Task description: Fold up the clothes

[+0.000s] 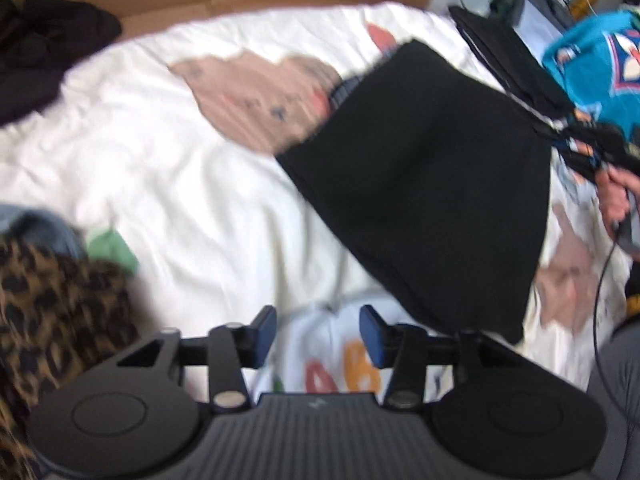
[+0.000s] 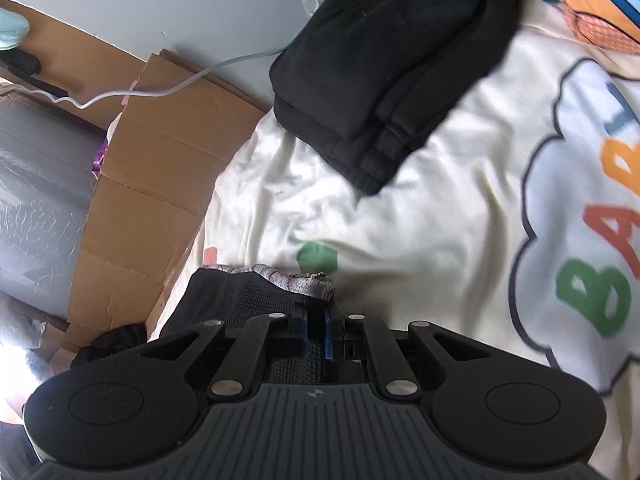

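The left claw [image 1: 318, 334] is open with nothing between its 2 blue pads. The black cloth [image 1: 424, 184] hangs up and to the right of it, over the white bed cover [image 1: 160, 152]. The right claw [image 2: 316, 334] is squeezed shut on a corner of that black cloth. A folded black pile [image 2: 384, 64] lies farther up the bed. Big colored letters on the cover read "BAB".

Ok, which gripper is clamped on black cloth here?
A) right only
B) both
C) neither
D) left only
A: the right gripper has its jaws pinched on the black garment, while the left gripper stands open with nothing between its fingers.
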`<action>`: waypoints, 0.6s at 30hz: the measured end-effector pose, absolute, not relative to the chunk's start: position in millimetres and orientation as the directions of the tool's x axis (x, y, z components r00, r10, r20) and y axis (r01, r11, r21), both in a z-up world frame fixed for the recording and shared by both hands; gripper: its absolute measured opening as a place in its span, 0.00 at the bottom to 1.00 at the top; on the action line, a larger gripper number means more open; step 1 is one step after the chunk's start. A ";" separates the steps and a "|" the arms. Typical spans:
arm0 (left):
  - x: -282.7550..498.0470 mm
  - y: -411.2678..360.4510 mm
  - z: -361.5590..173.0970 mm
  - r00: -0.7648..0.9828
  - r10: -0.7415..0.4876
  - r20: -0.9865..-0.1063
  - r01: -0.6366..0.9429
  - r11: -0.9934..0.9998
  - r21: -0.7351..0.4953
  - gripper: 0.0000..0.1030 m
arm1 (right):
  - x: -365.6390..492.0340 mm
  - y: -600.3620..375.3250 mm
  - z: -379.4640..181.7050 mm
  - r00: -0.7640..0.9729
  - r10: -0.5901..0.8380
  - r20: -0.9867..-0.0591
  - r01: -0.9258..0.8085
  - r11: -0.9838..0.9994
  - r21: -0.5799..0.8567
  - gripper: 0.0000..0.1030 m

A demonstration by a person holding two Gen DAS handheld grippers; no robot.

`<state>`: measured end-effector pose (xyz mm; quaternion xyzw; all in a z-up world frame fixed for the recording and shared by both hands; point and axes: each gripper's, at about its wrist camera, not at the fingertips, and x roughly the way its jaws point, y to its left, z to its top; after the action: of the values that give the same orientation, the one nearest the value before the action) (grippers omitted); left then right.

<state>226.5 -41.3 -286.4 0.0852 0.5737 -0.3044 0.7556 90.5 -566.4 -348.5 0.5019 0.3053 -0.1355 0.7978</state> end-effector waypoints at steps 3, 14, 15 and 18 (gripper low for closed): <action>245.4 -55.2 -284.4 0.173 -0.378 -0.910 0.567 0.794 -0.222 0.50 | 99.5 -569.8 -347.4 0.780 0.081 -0.621 0.515 0.481 0.710 0.07; 306.2 -132.1 -290.0 0.185 -0.450 -0.874 0.606 0.752 -0.259 0.67 | 123.3 -588.0 -356.2 0.795 0.114 -0.596 0.476 0.492 0.729 0.07; 312.5 -139.5 -290.6 0.189 -0.455 -0.870 0.609 0.749 -0.260 0.68 | 123.8 -589.0 -357.1 0.798 0.115 -0.592 0.472 0.492 0.732 0.07; 329.3 -160.7 -294.3 0.195 -0.488 -0.851 0.611 0.739 -0.284 0.69 | 125.3 -590.1 -357.7 0.806 0.115 -0.580 0.461 0.493 0.738 0.07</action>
<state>329.3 -160.7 -294.3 0.0588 0.5249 -0.3566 0.7706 125.3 -590.1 -357.7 0.4921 0.2926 -0.1064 0.8129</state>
